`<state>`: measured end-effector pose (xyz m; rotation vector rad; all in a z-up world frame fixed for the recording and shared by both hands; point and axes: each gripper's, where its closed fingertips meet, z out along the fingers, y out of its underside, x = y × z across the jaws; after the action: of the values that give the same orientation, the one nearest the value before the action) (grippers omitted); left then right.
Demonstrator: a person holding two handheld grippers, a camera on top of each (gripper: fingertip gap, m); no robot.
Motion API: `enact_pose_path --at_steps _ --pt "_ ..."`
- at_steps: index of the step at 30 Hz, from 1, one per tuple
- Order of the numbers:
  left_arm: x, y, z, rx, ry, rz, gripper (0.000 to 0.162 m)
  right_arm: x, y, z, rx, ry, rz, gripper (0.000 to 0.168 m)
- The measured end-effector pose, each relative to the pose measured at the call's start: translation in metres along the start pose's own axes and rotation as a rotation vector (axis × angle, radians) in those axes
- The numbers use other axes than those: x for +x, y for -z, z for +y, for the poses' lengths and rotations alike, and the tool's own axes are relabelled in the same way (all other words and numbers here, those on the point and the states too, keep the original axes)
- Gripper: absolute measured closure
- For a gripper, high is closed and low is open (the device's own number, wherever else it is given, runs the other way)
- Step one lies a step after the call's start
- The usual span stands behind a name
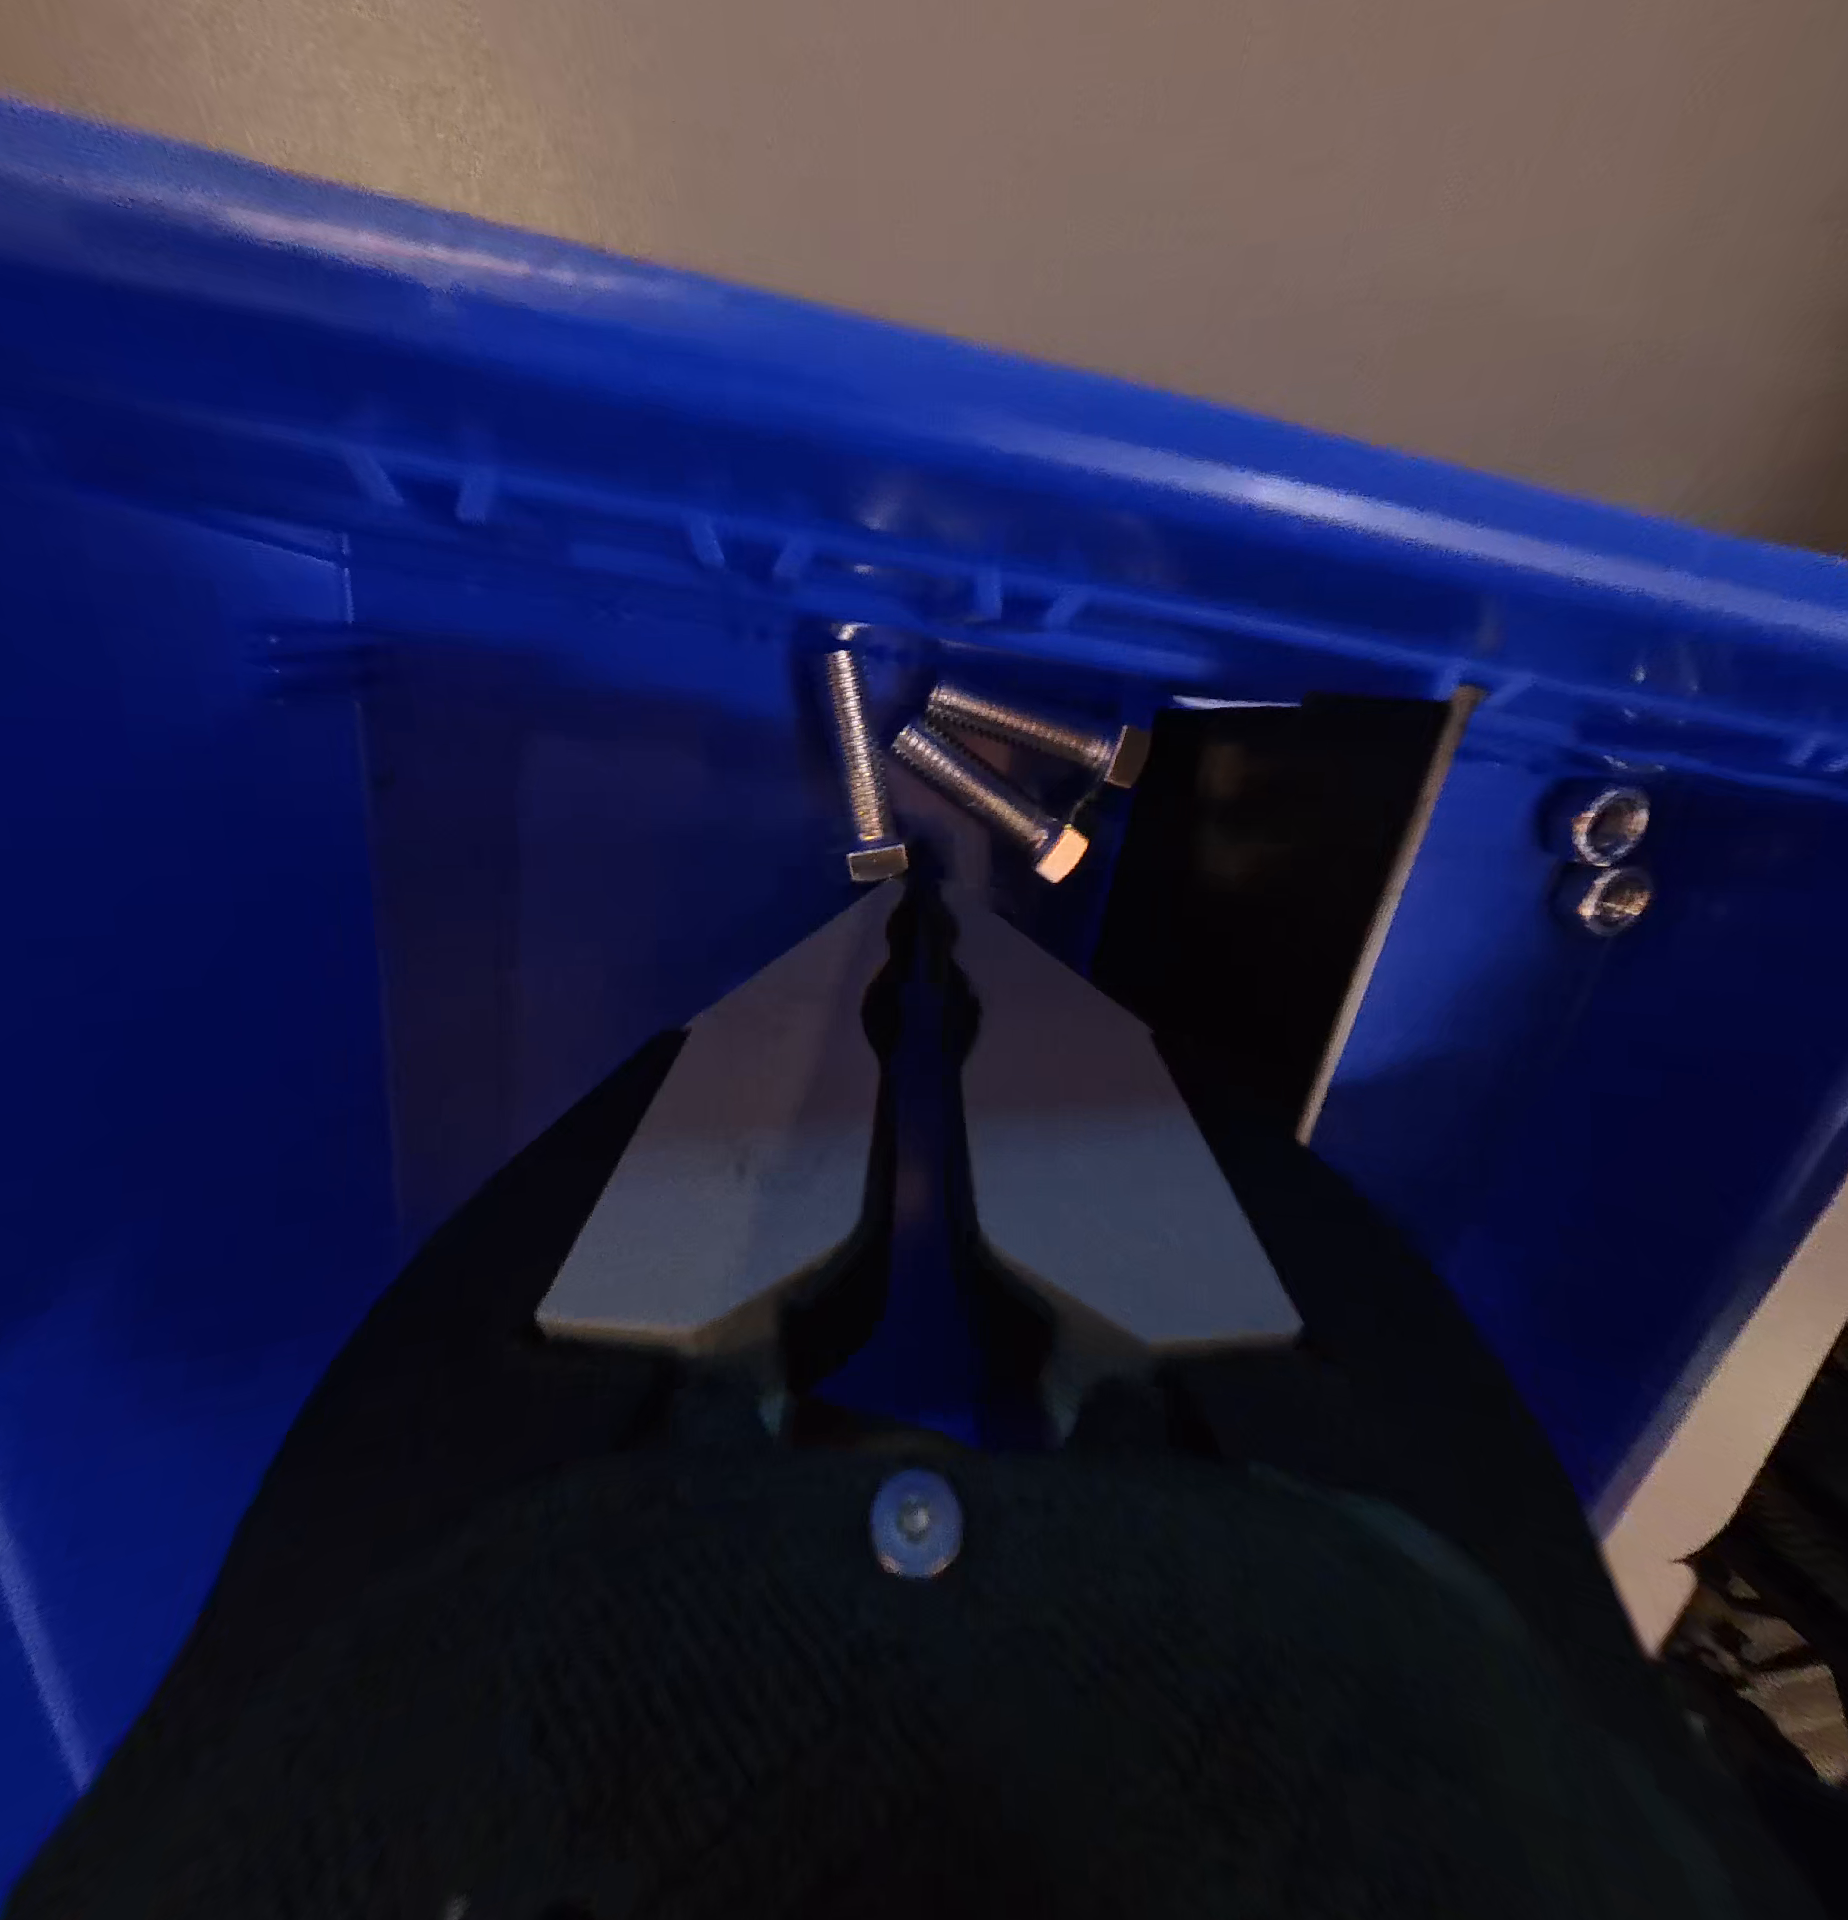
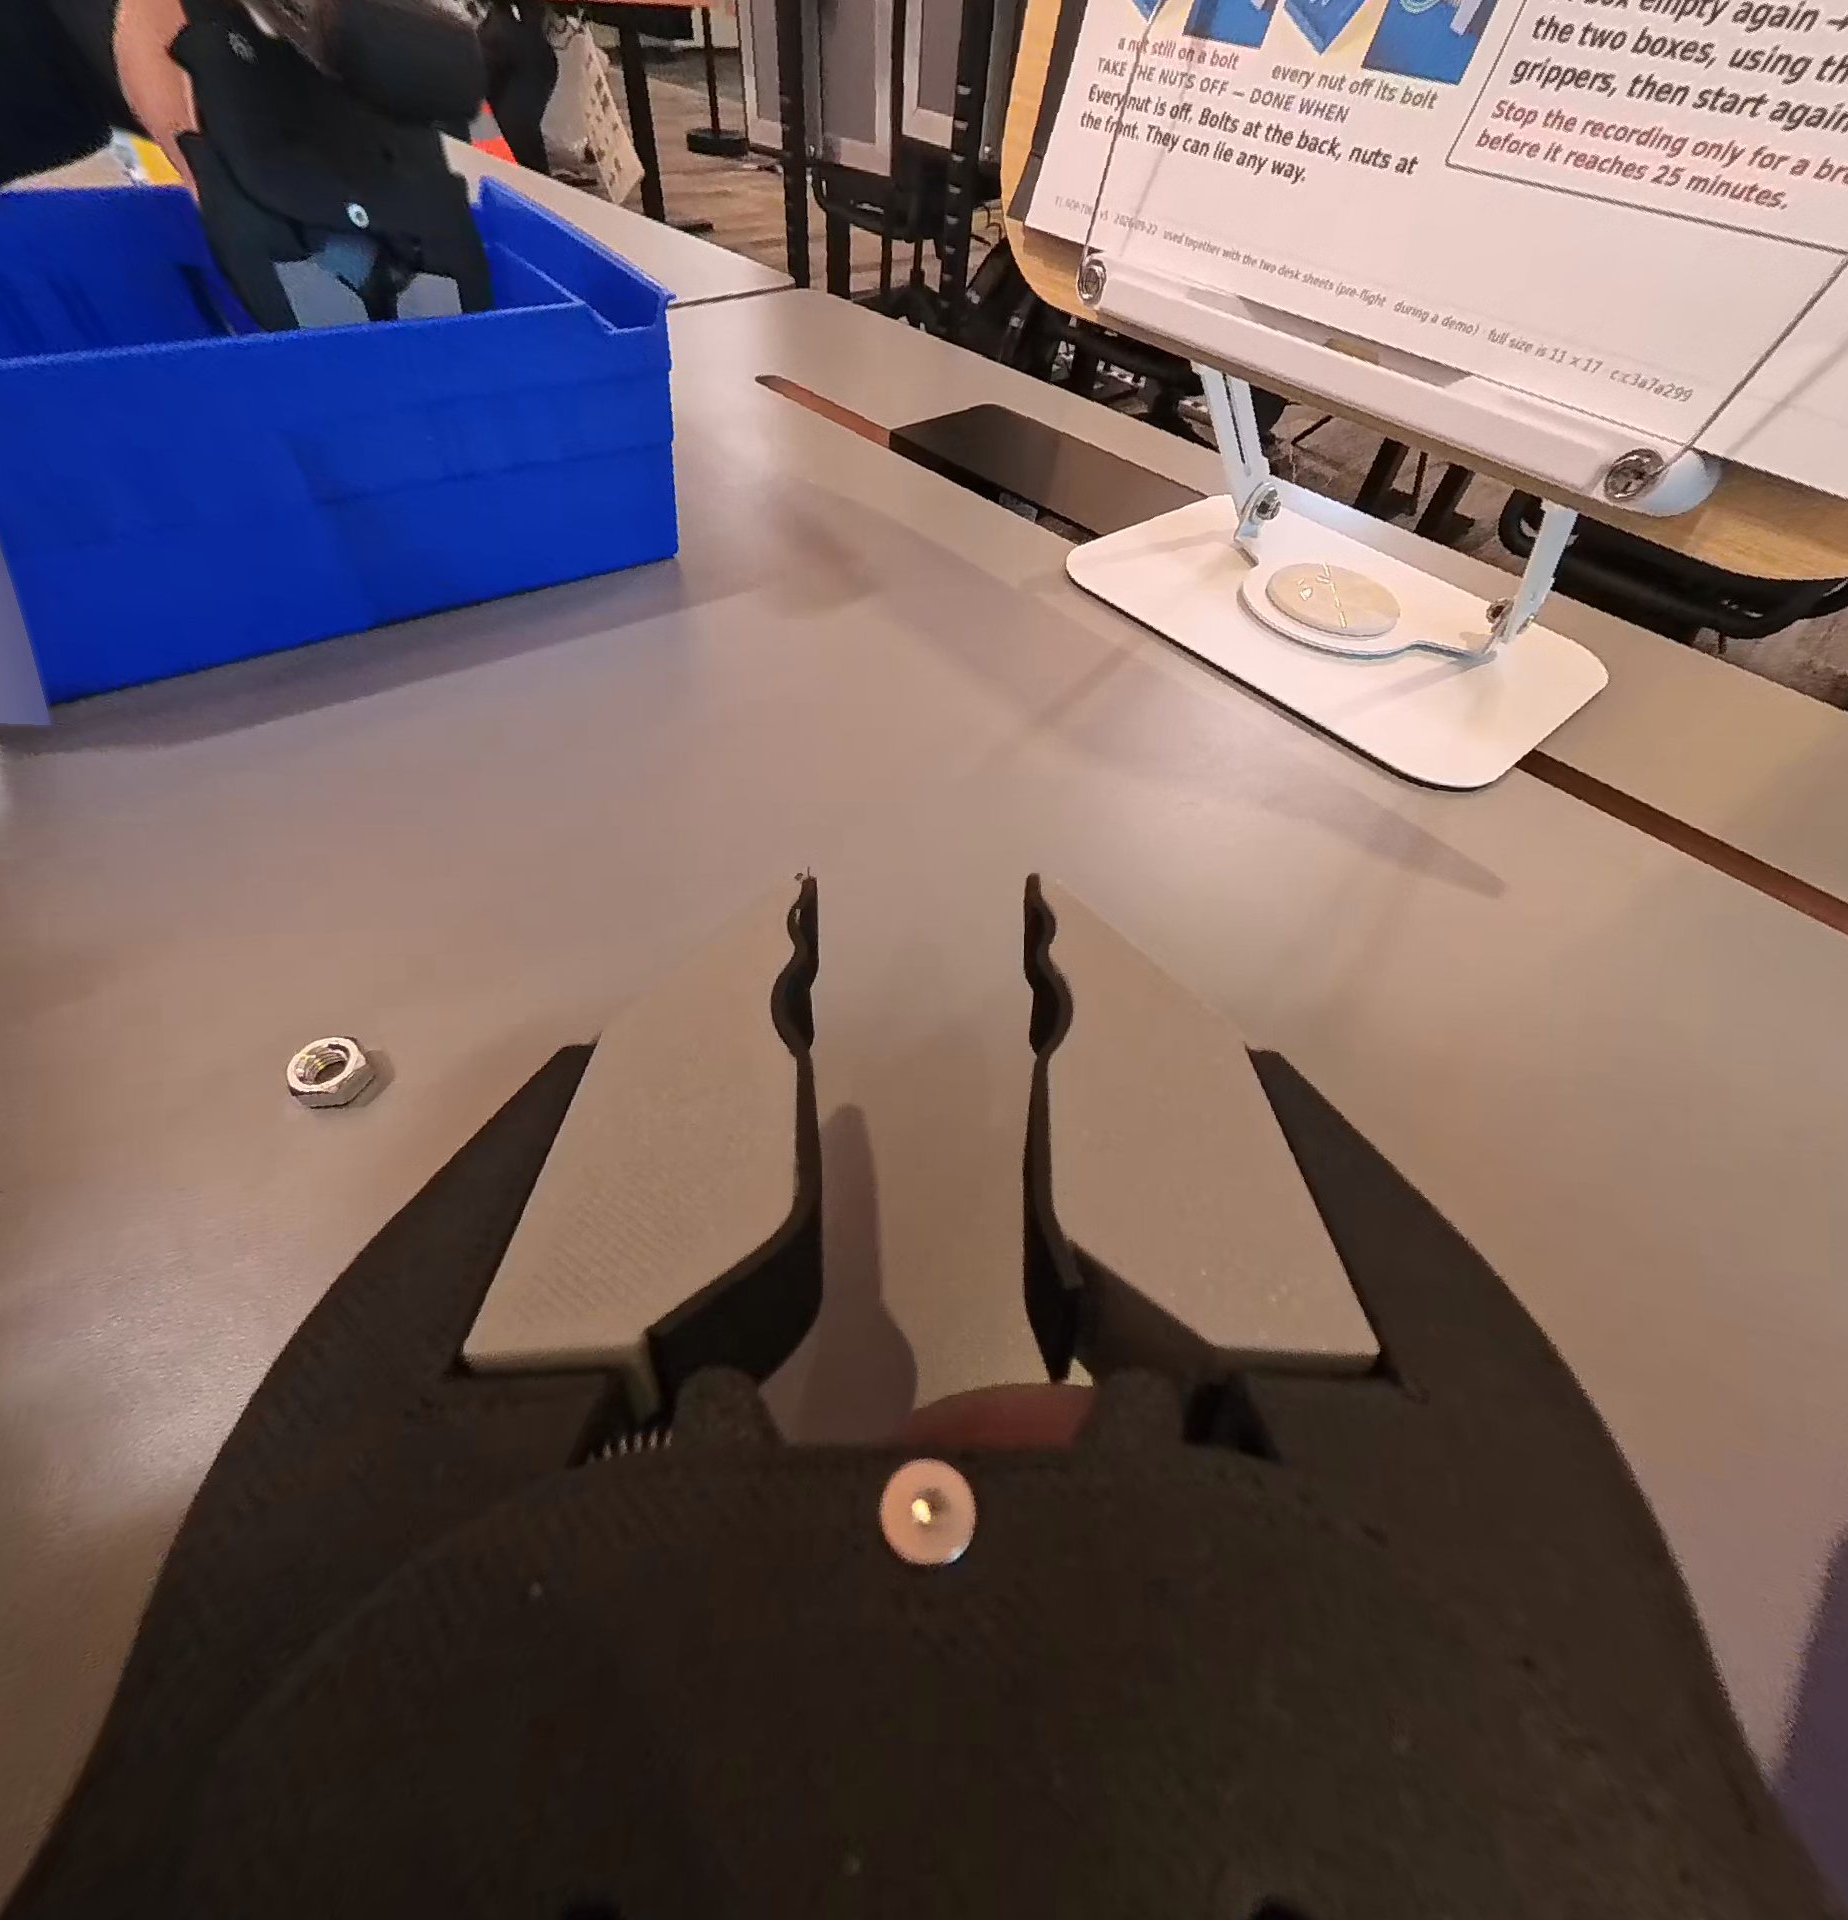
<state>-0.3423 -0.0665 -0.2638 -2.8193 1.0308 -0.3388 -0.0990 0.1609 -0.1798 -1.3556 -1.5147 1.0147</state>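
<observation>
The left gripper [image 1: 915, 904] was inside the blue bin [image 1: 276, 831], its fingers drawn together at the tips and clamped on nothing visible. The tips sat just beside the head of one bolt [image 1: 863, 769]. Two more bolts [image 1: 1003, 779] lay crossed near it, against the far wall. A black divider [image 1: 1263, 883] stood to their right, with two nuts [image 1: 1611, 857] beyond it in the next compartment.

The right gripper [image 2: 920, 904] hovered over the grey table [image 2: 1211, 935], its fingers apart and empty. One nut [image 2: 333, 1070] lay on the table to its left, well apart from the bin. A white stand [image 2: 1419, 675] carrying a printed sheet [image 2: 1471, 208] stood at the right.
</observation>
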Motion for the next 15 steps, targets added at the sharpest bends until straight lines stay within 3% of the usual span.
enact_pose_path --at_steps 6,10,12,15 --pt "-0.036 0.011 0.027 -0.100 -0.015 -0.220 0.162 0.001 0.000 0.001 -0.002 -0.001 0.006 0.132" --pt "-0.019 0.019 0.019 0.022 0.062 -0.086 0.162 0.002 -0.001 0.001 -0.002 -0.002 0.009 0.132" --pt "0.010 0.023 0.007 0.080 0.069 0.080 0.153 0.001 -0.002 0.002 -0.008 -0.003 0.004 0.132" --pt "0.011 0.017 0.000 0.057 0.031 0.066 0.134 0.000 -0.003 0.004 -0.015 0.000 0.001 0.132"
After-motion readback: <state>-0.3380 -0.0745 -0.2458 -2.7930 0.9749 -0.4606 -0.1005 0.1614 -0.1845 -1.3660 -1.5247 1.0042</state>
